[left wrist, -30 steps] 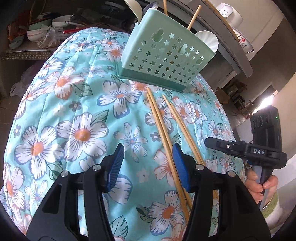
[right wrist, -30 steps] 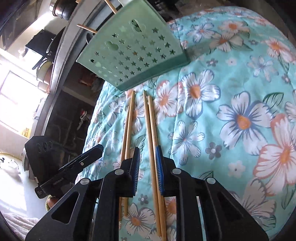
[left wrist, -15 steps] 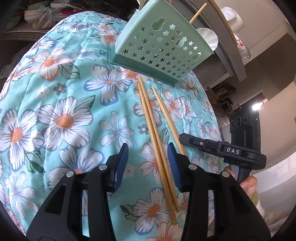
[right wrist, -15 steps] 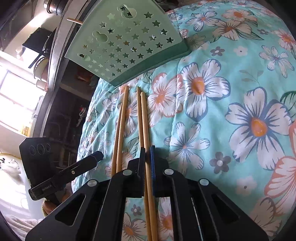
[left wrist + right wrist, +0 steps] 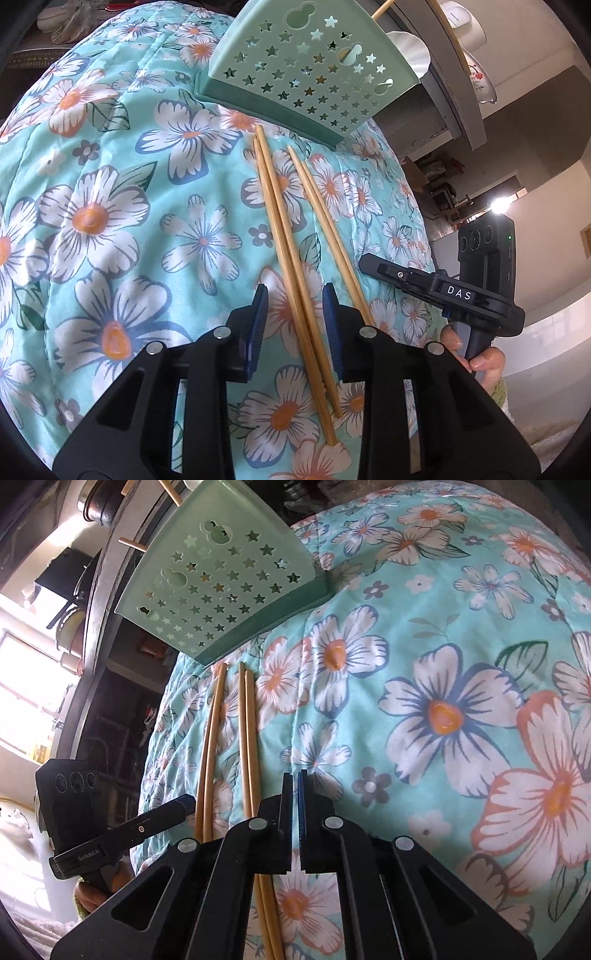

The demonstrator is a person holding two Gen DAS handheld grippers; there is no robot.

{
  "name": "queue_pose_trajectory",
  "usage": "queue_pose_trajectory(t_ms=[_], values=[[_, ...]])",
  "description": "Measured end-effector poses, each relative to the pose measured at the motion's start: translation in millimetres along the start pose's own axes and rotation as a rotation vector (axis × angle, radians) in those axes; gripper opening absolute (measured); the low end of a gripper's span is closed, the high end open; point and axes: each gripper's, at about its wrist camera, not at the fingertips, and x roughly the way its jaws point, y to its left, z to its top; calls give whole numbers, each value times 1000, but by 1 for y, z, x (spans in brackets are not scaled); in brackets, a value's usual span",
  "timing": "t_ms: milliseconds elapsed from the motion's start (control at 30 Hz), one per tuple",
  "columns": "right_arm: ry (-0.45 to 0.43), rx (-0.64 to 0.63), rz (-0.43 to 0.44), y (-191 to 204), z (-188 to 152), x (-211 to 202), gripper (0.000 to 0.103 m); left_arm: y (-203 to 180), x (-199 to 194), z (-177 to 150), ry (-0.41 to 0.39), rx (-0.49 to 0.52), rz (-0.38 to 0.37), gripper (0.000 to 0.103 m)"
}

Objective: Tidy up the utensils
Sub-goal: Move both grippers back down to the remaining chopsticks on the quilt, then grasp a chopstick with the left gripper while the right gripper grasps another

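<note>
A mint-green utensil basket (image 5: 314, 74) (image 5: 221, 590) with star holes stands on a floral quilt (image 5: 110, 221), with chopsticks (image 5: 382, 9) sticking out of its top. Two pairs of wooden chopsticks lie in front of it. My left gripper (image 5: 295, 321) straddles the left pair (image 5: 280, 229); its jaws are closing and the blue pads (image 5: 258, 325) stand clear of the sticks. The other pair (image 5: 325, 221) lies just to the right. My right gripper (image 5: 295, 786) is shut with nothing between its pads; the nearer chopstick pair (image 5: 247, 738) runs under its left finger.
In the left wrist view the right gripper (image 5: 369, 260) shows side-on at the quilt's right edge, held by a hand (image 5: 484, 362). A white spoon (image 5: 410, 51) sits in the basket. A shelf with bowls (image 5: 480, 81) and pots (image 5: 96, 502) lies behind.
The left gripper's jaws narrowed and shifted so the left chopstick pair now lies between them. The right gripper's jaws closed and slid off the chopsticks to their right.
</note>
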Motion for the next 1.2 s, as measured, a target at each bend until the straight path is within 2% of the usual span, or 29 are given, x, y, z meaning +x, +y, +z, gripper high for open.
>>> queue_pose_trajectory(t_ms=[233,500,633,800,967,1200], values=[[-5,73,52,-16,-5,-5,3,-10,12,0,24,59,88,18],[-20,132,117,-33,-15,-9,6,-17,17,1,19,66,112,10],[-14,149,145,-38,-19,-13,7,-17,17,1,14,55,107,9],[-7,153,174,-37,-20,-17,16,-8,13,0,9,10,72,9],[-8,127,170,-26,-19,-14,29,-4,8,0,-10,3,81,8],[-3,132,151,-19,-17,-11,30,4,-17,0,-78,8,148,6]])
